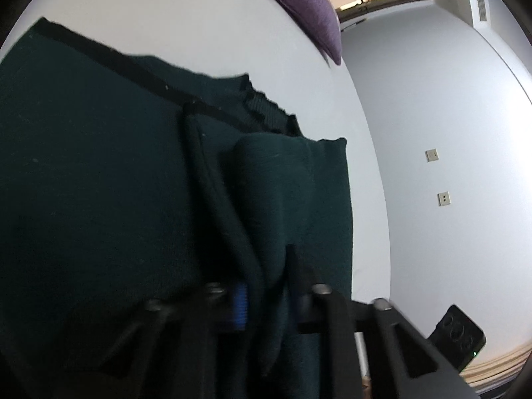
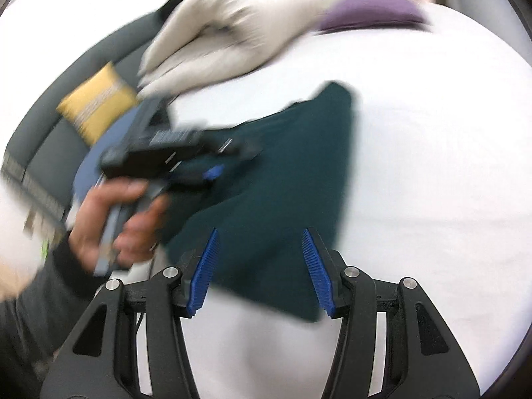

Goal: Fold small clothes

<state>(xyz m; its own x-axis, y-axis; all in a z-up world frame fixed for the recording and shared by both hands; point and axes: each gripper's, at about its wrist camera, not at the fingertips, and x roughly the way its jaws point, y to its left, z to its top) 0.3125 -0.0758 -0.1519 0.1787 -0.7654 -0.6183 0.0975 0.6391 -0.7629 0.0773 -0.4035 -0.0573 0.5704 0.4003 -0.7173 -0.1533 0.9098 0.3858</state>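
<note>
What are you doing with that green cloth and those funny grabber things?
A person is folding a dark green garment on a white table. The left hand-held gripper is pinched shut on a fold of the garment. The right hand-held gripper hangs open over its near edge, holding nothing. A purple cloth lies farther back.

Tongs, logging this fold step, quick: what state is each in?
Left tongs: shut on the dark green garment.
Right tongs: open, holding nothing.
</note>
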